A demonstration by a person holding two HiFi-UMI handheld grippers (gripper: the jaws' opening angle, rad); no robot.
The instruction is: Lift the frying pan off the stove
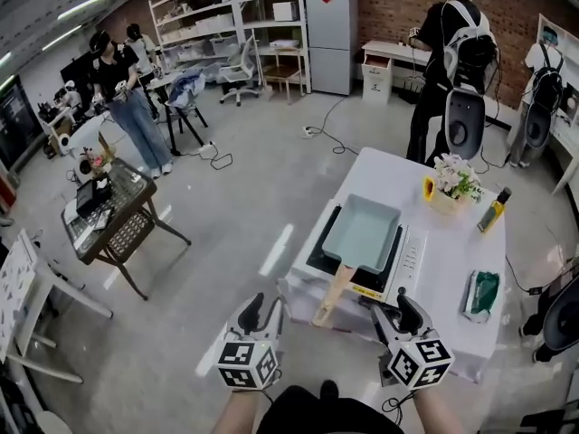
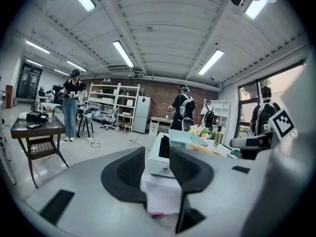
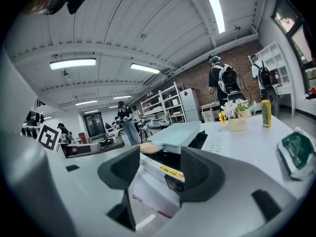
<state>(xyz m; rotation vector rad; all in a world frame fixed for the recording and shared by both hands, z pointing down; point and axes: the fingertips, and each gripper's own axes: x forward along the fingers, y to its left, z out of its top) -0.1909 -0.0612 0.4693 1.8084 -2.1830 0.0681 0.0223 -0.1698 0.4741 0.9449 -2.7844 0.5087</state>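
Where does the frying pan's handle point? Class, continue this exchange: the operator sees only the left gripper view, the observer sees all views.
Observer: In the head view the frying pan's handle juts past the stove's near edge, ending between the left gripper and the right gripper.
Operator: Is the right gripper free?
Observer: Yes, its jaws stand apart with nothing between them.
Operator: Where are the stove's controls?
Observer: On a white strip along its right side.
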